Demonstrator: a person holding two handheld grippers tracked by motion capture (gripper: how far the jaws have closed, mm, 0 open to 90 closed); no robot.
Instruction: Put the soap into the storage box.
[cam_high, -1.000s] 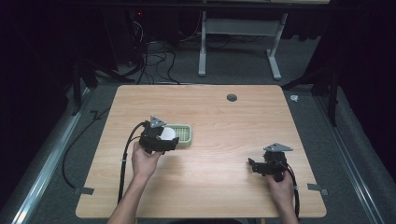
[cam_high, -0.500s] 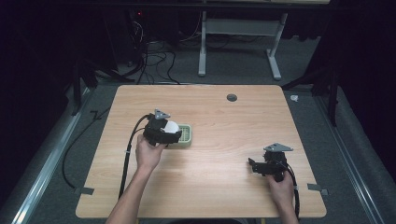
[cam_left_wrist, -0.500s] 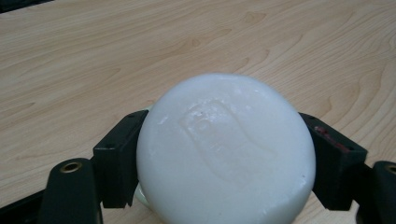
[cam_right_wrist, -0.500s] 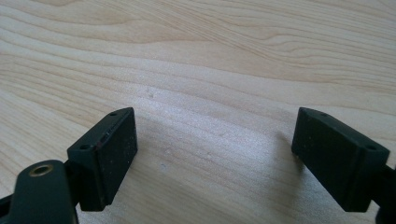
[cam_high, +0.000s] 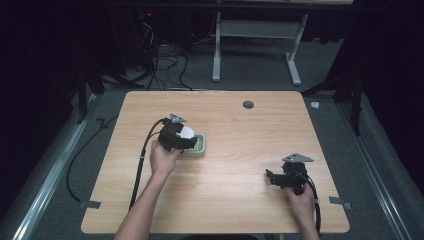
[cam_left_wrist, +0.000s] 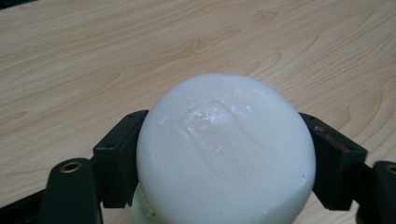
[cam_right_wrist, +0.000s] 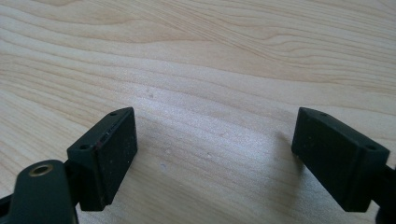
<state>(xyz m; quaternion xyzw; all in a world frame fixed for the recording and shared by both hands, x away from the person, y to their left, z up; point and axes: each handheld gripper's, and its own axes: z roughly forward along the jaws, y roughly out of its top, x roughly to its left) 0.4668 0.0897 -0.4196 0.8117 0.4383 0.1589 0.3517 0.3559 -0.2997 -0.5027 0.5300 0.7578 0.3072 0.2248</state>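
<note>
Here, left gripper (cam_left_wrist: 224, 154): both jaws pressed against the sides of a round white soap bar (cam_left_wrist: 224, 154).
High view: soap bar (cam_high: 186, 132) sits at the gripper's tip, just above the green soap dish (cam_high: 199, 145); whether they touch, cannot tell.
Left gripper view: stamped mark on the soap's face.
Right gripper (cam_right_wrist: 215, 149): jaws spread wide, bare wooden table (cam_right_wrist: 210, 56) between them.

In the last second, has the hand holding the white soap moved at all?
Yes. The left gripper with the soap went up the table, farther from the near edge, over the green dish.
</note>
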